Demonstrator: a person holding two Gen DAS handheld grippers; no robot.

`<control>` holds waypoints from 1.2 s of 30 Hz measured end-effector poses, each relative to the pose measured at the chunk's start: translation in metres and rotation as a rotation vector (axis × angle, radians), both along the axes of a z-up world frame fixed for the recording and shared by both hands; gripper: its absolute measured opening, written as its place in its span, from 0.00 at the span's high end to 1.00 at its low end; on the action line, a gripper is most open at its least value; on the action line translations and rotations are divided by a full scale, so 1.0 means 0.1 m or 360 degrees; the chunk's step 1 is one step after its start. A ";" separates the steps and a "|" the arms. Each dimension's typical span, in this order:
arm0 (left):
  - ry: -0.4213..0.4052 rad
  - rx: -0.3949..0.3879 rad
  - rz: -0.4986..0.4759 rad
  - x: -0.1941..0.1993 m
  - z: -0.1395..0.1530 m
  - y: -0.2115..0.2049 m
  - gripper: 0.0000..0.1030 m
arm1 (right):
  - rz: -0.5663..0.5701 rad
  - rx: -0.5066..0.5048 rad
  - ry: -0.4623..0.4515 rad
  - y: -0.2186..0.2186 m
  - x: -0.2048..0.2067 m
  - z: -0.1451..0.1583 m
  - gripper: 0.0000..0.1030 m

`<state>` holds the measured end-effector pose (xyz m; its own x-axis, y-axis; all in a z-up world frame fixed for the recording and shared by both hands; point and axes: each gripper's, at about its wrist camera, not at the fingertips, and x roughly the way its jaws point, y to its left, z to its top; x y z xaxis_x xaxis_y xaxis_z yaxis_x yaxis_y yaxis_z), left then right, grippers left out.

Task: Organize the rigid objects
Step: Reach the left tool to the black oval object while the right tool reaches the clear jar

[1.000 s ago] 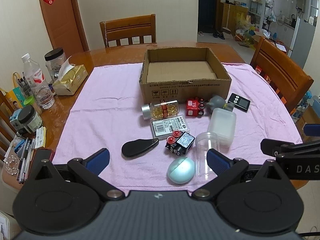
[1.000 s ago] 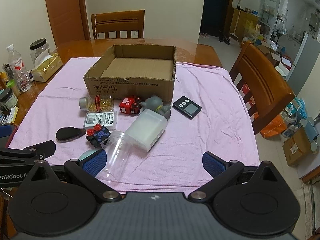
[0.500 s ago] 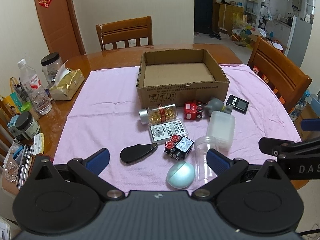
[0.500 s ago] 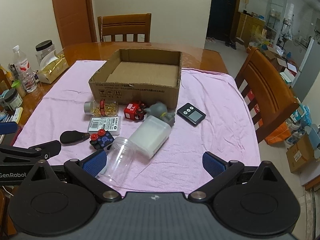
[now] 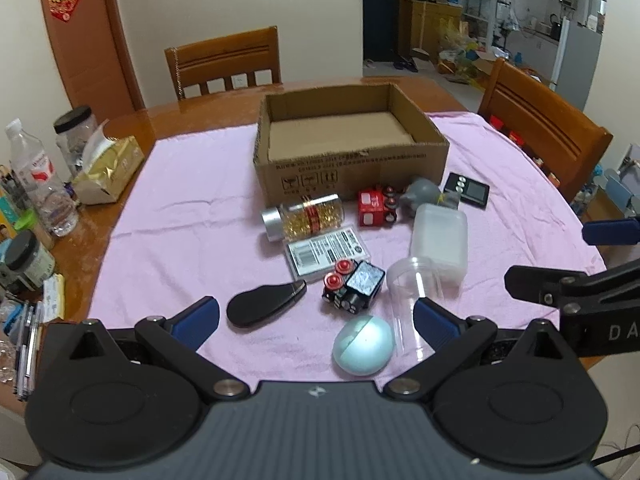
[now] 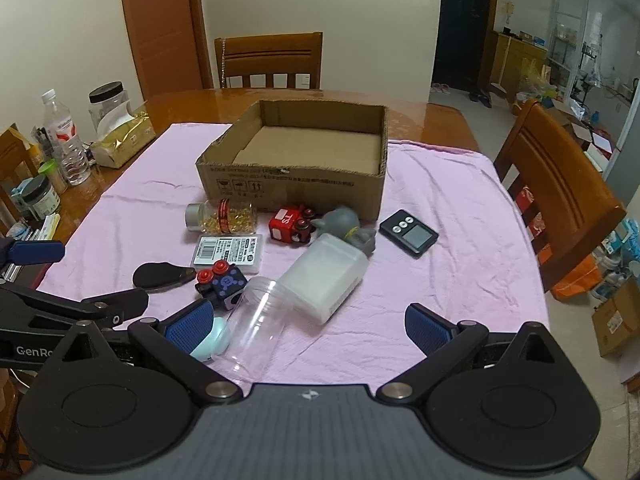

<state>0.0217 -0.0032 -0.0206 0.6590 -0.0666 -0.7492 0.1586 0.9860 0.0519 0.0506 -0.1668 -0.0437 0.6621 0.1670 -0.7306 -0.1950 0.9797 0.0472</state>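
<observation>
An empty cardboard box (image 5: 352,156) (image 6: 296,176) stands on the pink cloth. In front of it lie a pill bottle (image 5: 304,218), a red toy car (image 5: 376,206), a grey toy (image 5: 424,196), a black timer (image 5: 468,190), a white card pack (image 5: 326,250), a clear jar with white lid (image 5: 432,256) (image 6: 296,292), a black toy block (image 5: 352,286), a black flat piece (image 5: 264,304) and a pale green egg (image 5: 364,346). My left gripper (image 5: 316,320) is open, near side of the pile. My right gripper (image 6: 308,324) is open beside the jar.
Bottles, jars and a gold tissue pack (image 5: 108,172) crowd the table's left edge. Wooden chairs stand at the far side (image 5: 224,64) and the right (image 5: 548,120). Pens (image 5: 24,336) lie at the near left corner.
Both grippers have drawn back and up slightly, so the objects sit a little farther away in view. Nothing on the cloth has moved.
</observation>
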 end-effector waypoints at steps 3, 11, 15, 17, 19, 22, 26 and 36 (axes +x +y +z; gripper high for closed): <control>0.0027 -0.0006 -0.0018 0.02 -0.11 0.04 0.01 | 0.0017 0.0002 0.0033 0.01 0.00 -0.12 0.00; 0.0094 0.0051 -0.0023 0.11 -0.40 0.17 0.01 | 0.0011 0.0017 0.0129 0.05 0.05 -0.41 0.00; 0.0123 0.0105 -0.0001 0.22 -0.56 0.26 0.01 | -0.0005 0.0005 0.0170 0.10 0.10 -0.51 0.00; 0.0144 0.0127 0.0007 0.31 -0.65 0.32 0.01 | -0.0019 -0.0002 0.0195 0.13 0.14 -0.55 0.00; 0.0163 0.0143 0.0018 0.40 -0.73 0.38 0.01 | -0.0030 -0.0011 0.0214 0.16 0.18 -0.57 0.00; 0.0195 0.0159 0.0037 0.56 -0.88 0.48 0.01 | -0.0048 -0.0017 0.0236 0.21 0.25 -0.60 0.00; 0.0235 0.0188 0.0052 0.75 -1.06 0.58 0.01 | -0.0055 -0.0047 0.0257 0.28 0.33 -0.61 0.00; 0.0260 0.0084 0.0126 0.96 -1.14 0.95 0.00 | 0.0169 -0.0055 0.0264 0.46 0.68 -0.53 0.00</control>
<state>0.1176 0.0923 -0.1344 0.5297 0.0229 -0.8479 0.0913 0.9923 0.0838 0.1186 -0.1204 -0.0966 0.5121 0.2024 -0.8347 -0.2896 0.9556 0.0539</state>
